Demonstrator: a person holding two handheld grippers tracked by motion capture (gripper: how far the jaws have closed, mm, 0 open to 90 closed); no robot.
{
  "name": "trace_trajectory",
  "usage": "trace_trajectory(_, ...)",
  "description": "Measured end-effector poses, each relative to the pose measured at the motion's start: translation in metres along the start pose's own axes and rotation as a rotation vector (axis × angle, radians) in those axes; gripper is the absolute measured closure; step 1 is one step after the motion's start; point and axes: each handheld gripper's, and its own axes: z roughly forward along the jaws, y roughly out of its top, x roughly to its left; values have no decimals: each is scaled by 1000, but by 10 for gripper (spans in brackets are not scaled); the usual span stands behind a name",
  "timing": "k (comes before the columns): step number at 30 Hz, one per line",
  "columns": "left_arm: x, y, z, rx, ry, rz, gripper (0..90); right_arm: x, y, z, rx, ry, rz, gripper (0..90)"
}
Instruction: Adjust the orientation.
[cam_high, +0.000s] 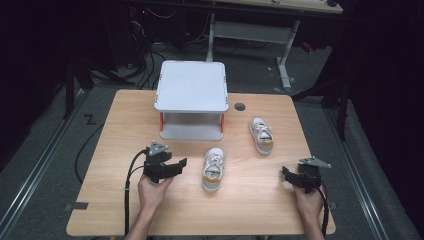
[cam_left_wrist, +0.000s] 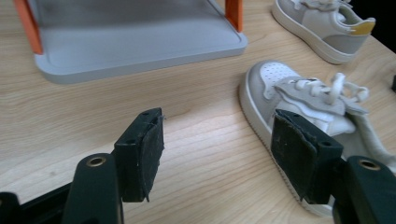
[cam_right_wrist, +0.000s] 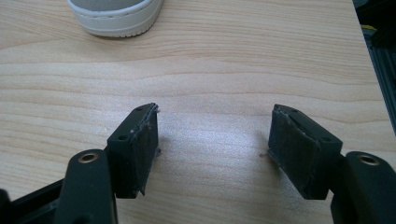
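Two small grey-and-white sneakers lie on the wooden table (cam_high: 250, 210). The nearer sneaker (cam_high: 213, 169) (cam_left_wrist: 280, 88) lies just right of my left gripper (cam_high: 180, 165) (cam_left_wrist: 219, 140), whose jaws stand open with bare wood between them; its right pad (cam_left_wrist: 299, 154) is beside the shoe's side, apart from it. The farther sneaker (cam_high: 261, 135) (cam_left_wrist: 322, 25) has an orange heel. At the table's right, my right gripper (cam_high: 286, 175) (cam_right_wrist: 215, 140) is open over bare wood. The rounded end of a sneaker (cam_right_wrist: 116, 14) lies well beyond its jaws.
A grey two-level rack (cam_high: 191, 85) with orange posts stands at the back middle of the table; its lower shelf (cam_left_wrist: 135, 46) is bare. A round cable hole (cam_high: 240, 106) sits right of it. The table's right edge runs near the right gripper. Dark floor and cables surround the table.
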Motion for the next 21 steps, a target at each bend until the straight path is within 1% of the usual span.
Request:
trace_trajectory(2, 2, -1, 0, -2, 4, -3, 348, 0, 0, 0, 0, 0, 2, 333)
trace_trajectory(4, 7, -4, -1, -5, 12, -13, 348, 0, 0, 0, 0, 0, 1, 333)
trace_trajectory(5, 11, -6, -2, -12, 28, -15, 347, 0, 0, 0, 0, 0, 0, 333)
trace_trajectory(6, 11, -6, -2, -12, 28, -15, 347, 0, 0, 0, 0, 0, 0, 333)
trace_trajectory(7, 18, -9, -2, -18, 37, -43, 348, 0, 0, 0, 1, 0, 1, 333)
trace_trajectory(8, 18, -9, -2, -18, 37, -43, 347, 0, 0, 0, 0, 0, 0, 333)
trace_trajectory(10, 23, -12, -1, -15, 53, -51, 347, 0, 0, 0, 0, 0, 2, 333)
trace_trajectory(11, 27, -14, 0, -14, 68, -67, 347, 0, 0, 0, 0, 0, 0, 333)
trace_trajectory(12, 29, -15, 0, -7, 75, -69, 347, 0, 0, 0, 0, 0, 0, 333)
trace_trajectory(16, 34, -19, 3, -5, 108, -79, 346, 0, 0, 0, 1, 0, 2, 333)
trace_trajectory(19, 39, -23, 8, 4, 136, -85, 347, 0, 0, 0, -2, 2, -2, 333)
trace_trajectory(21, 41, -25, 11, 12, 153, -78, 348, 0, 0, 0, -2, 2, -2, 333)
